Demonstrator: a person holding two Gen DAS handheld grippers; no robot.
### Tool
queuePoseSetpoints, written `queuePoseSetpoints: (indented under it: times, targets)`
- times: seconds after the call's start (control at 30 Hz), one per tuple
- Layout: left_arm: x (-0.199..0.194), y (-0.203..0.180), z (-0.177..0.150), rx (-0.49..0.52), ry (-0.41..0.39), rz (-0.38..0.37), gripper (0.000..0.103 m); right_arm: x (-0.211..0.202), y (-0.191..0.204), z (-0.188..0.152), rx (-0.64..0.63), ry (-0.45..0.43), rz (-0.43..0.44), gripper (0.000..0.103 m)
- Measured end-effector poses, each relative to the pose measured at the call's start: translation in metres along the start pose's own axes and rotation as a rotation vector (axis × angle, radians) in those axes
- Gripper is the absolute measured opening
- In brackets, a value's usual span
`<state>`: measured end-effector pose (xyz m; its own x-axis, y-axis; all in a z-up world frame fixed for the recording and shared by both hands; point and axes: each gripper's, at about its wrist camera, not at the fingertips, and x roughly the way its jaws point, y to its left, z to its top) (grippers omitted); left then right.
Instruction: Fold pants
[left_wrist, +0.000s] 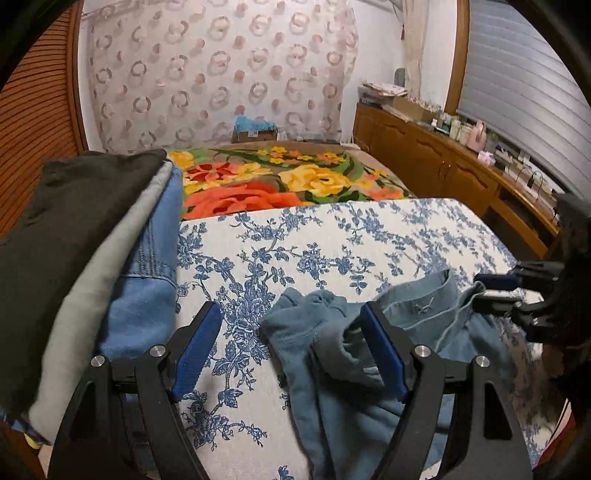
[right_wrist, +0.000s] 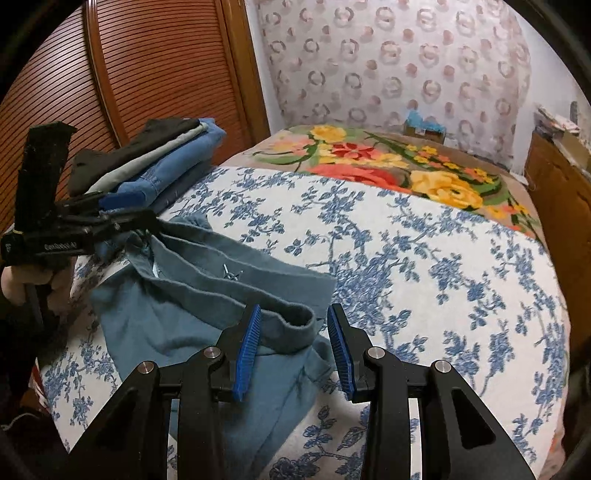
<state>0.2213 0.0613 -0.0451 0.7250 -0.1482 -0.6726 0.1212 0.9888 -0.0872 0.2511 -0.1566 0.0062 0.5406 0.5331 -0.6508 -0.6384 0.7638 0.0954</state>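
The blue-grey pants (right_wrist: 207, 295) lay crumpled on the bed (right_wrist: 424, 266), waistband running across from one gripper to the other. The right gripper (right_wrist: 293, 347) stood half open, its jaws astride the near waistband corner without visibly pinching it. The left gripper (left_wrist: 291, 347) gaped wide and empty, the opposite waistband end partly between its jaws. Each hand sat nearest its own end.
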Motion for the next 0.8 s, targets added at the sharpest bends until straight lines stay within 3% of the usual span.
queuePoseSetpoints:
  times: [0.13, 0.17, 0.2, 0.27, 0.33, 0.47, 0.67, 0.8]
  targets:
    - [-0.007, 0.002, -0.005, -0.015, -0.008, -0.017, 0.079, 0.010, 0.003, 0.002, -0.007, 0.027, 0.027, 0.036]
    - [-0.008, 0.002, -0.006, -0.015, -0.008, -0.020, 0.079, 0.012, 0.003, 0.004, -0.007, 0.028, 0.029, 0.021]
    - [-0.010, 0.002, -0.008, -0.014, -0.009, -0.033, 0.079, 0.013, 0.002, 0.005, -0.003, 0.031, 0.034, 0.013]
    - [-0.012, 0.001, -0.010, -0.001, -0.007, -0.063, 0.079, 0.012, -0.002, 0.010, 0.009, 0.005, 0.020, 0.006]
    - [-0.012, -0.001, -0.013, 0.006, 0.000, -0.063, 0.079, 0.010, -0.006, 0.013, 0.032, -0.038, -0.020, 0.005]
    - [-0.010, -0.002, -0.018, 0.011, 0.019, -0.071, 0.080, 0.016, -0.012, 0.013, 0.062, -0.043, -0.117, 0.005]
    - [-0.007, -0.004, -0.024, 0.022, 0.036, -0.052, 0.080, 0.028, -0.018, 0.015, 0.098, -0.006, -0.130, 0.005]
    - [-0.008, -0.005, -0.032, 0.009, 0.051, -0.051, 0.080, 0.014, -0.012, 0.015, 0.098, -0.017, -0.109, 0.006]
